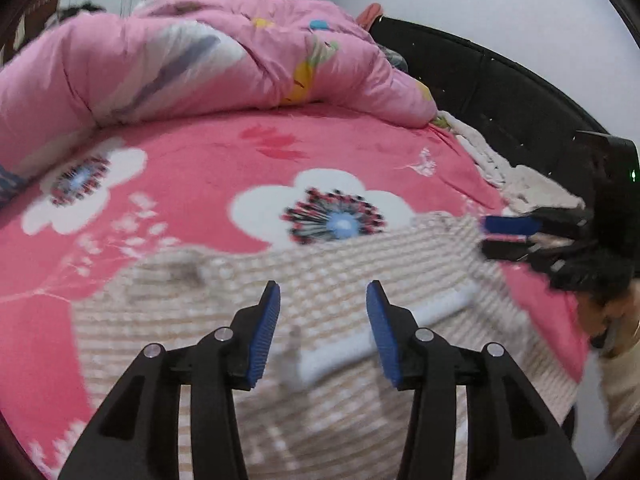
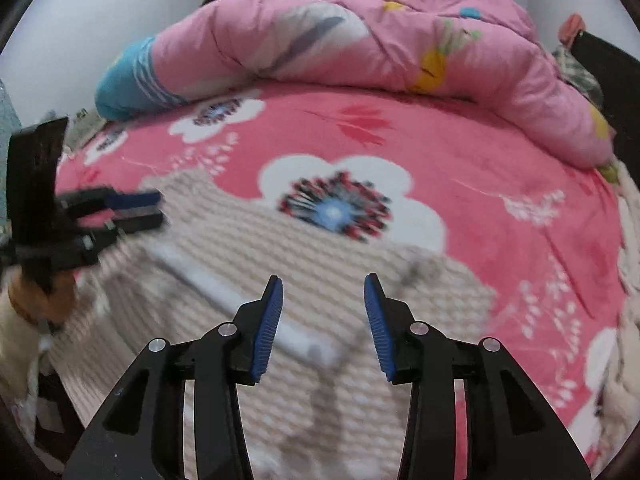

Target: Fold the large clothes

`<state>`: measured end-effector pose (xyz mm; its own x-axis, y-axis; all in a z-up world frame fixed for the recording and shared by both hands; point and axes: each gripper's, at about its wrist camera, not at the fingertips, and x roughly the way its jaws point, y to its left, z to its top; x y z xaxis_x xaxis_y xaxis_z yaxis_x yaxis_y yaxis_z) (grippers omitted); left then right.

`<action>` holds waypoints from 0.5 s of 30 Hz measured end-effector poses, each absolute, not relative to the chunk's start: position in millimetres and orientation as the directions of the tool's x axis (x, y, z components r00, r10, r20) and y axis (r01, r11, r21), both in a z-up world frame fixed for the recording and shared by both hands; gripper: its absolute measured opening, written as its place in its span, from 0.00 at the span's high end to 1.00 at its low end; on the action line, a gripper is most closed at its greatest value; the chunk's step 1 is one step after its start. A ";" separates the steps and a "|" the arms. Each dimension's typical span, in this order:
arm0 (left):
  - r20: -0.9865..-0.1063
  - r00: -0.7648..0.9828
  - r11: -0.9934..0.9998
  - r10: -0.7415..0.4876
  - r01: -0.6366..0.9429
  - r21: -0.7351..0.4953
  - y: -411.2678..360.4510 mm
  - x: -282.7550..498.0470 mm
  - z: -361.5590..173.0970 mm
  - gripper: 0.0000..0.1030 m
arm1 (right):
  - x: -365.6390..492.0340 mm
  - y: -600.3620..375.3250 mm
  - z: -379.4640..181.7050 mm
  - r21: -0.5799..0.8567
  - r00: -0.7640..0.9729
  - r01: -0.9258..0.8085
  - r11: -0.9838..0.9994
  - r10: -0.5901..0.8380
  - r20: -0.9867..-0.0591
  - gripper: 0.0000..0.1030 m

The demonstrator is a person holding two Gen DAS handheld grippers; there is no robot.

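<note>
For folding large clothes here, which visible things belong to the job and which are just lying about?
Job: beige garment; left gripper; right gripper, both open and empty.

Lying about: pink quilt; floral sheet; blue pillow; headboard.

Right wrist view. Right gripper (image 2: 323,300) in foreground, jaws parted, blue pads (image 2: 267,330) clear of any cloth, poised above beige knitted garment (image 2: 280,248). Garment spread flat on pink floral bedsheet (image 2: 460,152), white strip (image 2: 224,288) running diagonally across it. Left gripper (image 2: 142,210) at left edge, blurred, jaws slightly apart, over garment's far left corner; contact with cloth not discernible. Hand (image 2: 36,300) with pale sleeve beneath it. Pink quilt (image 2: 360,32) bunched along far side of bed, blue pillow (image 2: 128,84) at its left end.
</note>
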<state>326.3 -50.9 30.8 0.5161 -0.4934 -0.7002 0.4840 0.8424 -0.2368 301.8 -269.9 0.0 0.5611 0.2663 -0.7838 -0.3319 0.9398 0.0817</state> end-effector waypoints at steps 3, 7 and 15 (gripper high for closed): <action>-0.809 0.452 0.875 -0.375 0.461 -0.148 -83.7 328.8 -7.8 0.47 | 314.4 -250.4 -49.2 0.078 0.462 -0.306 0.949 0.220 -0.859 0.56; -0.801 0.486 0.884 -0.349 0.455 -0.109 -71.1 301.1 -7.2 0.47 | 278.5 -262.4 -50.7 0.057 0.467 -0.268 0.962 0.182 -0.865 0.56; -0.707 0.585 0.910 -0.397 0.351 -0.221 7.8 217.7 49.5 0.27 | 160.5 -296.8 13.5 0.151 0.584 -0.193 0.969 0.237 -0.776 0.24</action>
